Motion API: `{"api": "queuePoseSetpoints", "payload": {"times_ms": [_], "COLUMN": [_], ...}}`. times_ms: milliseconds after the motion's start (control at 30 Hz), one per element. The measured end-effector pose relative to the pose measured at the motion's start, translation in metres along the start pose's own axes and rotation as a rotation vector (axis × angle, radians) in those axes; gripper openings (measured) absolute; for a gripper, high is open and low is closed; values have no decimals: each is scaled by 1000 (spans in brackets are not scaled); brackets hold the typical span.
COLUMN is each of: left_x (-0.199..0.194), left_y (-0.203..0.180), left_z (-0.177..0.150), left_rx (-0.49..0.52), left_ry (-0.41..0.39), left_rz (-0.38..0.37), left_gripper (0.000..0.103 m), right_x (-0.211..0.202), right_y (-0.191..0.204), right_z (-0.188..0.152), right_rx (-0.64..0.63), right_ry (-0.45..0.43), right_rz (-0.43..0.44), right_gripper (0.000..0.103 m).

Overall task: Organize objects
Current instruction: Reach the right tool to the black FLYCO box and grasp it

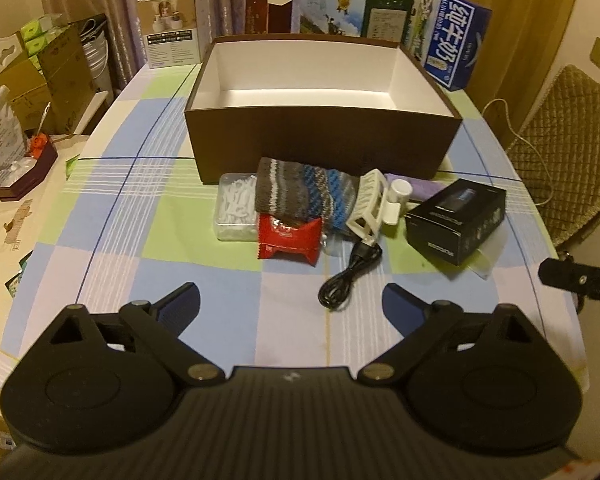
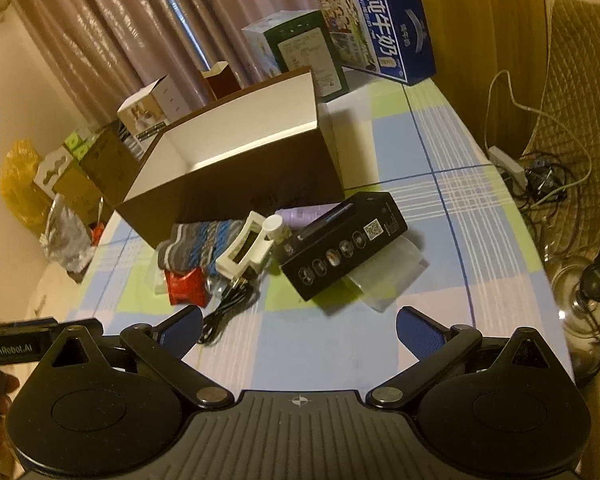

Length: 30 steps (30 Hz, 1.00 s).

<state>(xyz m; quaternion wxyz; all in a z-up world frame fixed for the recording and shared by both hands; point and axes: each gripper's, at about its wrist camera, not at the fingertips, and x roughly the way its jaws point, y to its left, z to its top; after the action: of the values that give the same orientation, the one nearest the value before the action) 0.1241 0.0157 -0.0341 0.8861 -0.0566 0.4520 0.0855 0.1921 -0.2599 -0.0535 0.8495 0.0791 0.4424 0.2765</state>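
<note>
A large brown box (image 1: 324, 140) with a white, bare inside stands open on the checked tablecloth (image 1: 188, 236); the right wrist view shows the brown box (image 2: 236, 184) too. In front of it lie a striped knit sock (image 1: 300, 192), a red snack packet (image 1: 290, 240), a clear case of white bits (image 1: 236, 208), a white plastic clip (image 1: 370, 200), a coiled black cable (image 1: 348, 276) and a black product box (image 1: 456, 220). My left gripper (image 1: 292, 300) hangs open over the cloth, short of the pile. My right gripper (image 2: 300, 328) is open too, near the black product box (image 2: 344, 244) and cable (image 2: 228, 308).
Cartons line the table's far edge: a blue milk carton (image 1: 456, 48), a green-and-white one (image 1: 352, 8), a white one (image 1: 172, 28). A quilted chair (image 1: 572, 152) stands to the right, and stacked boxes (image 1: 48, 76) to the left. Wires and a power strip (image 2: 508, 164) lie on the floor.
</note>
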Motion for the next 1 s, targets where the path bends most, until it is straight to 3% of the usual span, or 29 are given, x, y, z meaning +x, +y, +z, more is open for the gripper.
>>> {"api": "queuePoseSetpoints", "payload": {"times_ms": [433, 467, 500, 533, 767, 1000], "left_x": [26, 29, 32, 35, 57, 77], "left_y": [5, 7, 8, 10, 25, 45], "left_z": [5, 7, 9, 11, 29, 33], "left_rx": [-21, -13, -3, 8, 74, 96], "left_ry": [19, 21, 22, 24, 31, 61], "left_rz": [38, 35, 30, 24, 4, -10], "left_gripper": [86, 86, 86, 86, 86, 86], "right_x": [33, 35, 37, 42, 67, 96], "right_y": [-44, -45, -46, -47, -58, -63], "right_z": [11, 11, 11, 11, 7, 4], "right_rx": [228, 245, 264, 291, 535, 681], "right_ry": [18, 11, 2, 3, -8, -33], "right_rz": [122, 123, 127, 129, 150, 92], "right_gripper": [101, 95, 80, 76, 75, 75]}}
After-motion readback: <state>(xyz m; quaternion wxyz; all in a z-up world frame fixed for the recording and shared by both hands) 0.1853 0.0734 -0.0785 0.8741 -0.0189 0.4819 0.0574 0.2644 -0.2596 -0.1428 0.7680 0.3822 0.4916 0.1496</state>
